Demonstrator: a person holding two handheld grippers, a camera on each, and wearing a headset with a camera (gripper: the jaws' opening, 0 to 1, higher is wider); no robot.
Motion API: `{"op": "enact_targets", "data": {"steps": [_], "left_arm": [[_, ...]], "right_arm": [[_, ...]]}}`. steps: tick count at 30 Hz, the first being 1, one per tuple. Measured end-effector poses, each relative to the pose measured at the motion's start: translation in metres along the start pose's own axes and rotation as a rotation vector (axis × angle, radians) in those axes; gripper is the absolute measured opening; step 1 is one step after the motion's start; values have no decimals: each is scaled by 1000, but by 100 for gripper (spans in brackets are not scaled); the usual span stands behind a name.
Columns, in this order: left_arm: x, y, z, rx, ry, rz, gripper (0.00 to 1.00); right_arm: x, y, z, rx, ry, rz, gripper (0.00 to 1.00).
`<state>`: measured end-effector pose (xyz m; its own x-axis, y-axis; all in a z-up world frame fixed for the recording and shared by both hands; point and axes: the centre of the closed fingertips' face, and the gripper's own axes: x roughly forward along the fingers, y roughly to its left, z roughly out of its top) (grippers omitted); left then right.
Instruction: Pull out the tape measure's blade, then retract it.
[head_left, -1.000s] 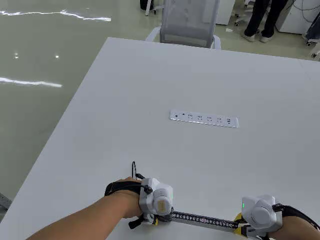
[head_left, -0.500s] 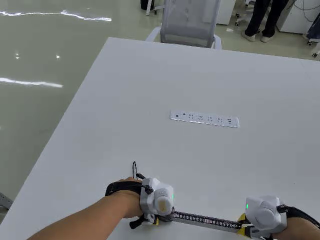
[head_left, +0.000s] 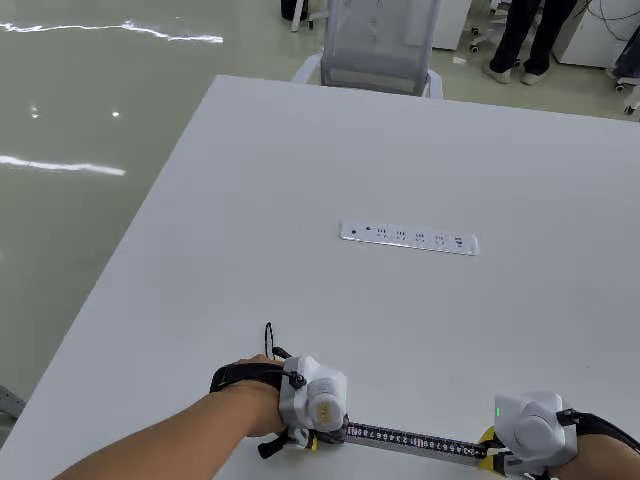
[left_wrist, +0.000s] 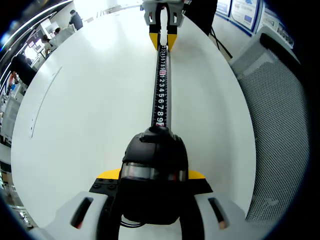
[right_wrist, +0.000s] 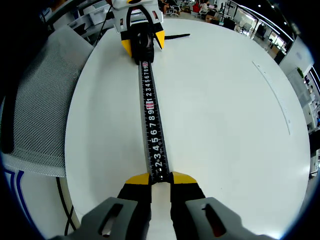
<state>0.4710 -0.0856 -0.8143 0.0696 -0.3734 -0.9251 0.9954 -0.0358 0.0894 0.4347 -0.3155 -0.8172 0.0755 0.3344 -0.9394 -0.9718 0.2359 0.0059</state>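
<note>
The black tape measure case (left_wrist: 155, 172) sits clamped between the jaws of my left gripper (head_left: 318, 436) at the table's near edge. Its blade (head_left: 412, 439) is drawn out flat over the white table, numbers facing up (left_wrist: 161, 90) (right_wrist: 151, 120). My right gripper (head_left: 487, 457) is shut on the blade's tip (right_wrist: 160, 175), off to the right of the case. In the right gripper view the case (right_wrist: 140, 41) lies far ahead, in the left gripper (right_wrist: 142, 37). The right gripper (left_wrist: 163, 38) appears at the blade's far end in the left gripper view.
A white power strip (head_left: 408, 238) lies mid-table beyond the grippers. A grey mesh chair (head_left: 378, 45) stands at the table's far edge, and another mesh chair (left_wrist: 280, 115) is close by the near edge. A black cord (head_left: 268, 337) lies by the left hand. People stand far back.
The right gripper has slid a little further right with the blade's tip, so slightly more blade is out. The left gripper and case have stayed put.
</note>
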Motion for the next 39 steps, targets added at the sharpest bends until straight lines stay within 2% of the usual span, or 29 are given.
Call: {"op": "enact_targets", "data": {"steps": [39], "left_arm": [[0, 0, 0, -3, -1, -2, 39]], "right_arm": [[-8, -1, -22, 19, 23, -10, 12]]}}
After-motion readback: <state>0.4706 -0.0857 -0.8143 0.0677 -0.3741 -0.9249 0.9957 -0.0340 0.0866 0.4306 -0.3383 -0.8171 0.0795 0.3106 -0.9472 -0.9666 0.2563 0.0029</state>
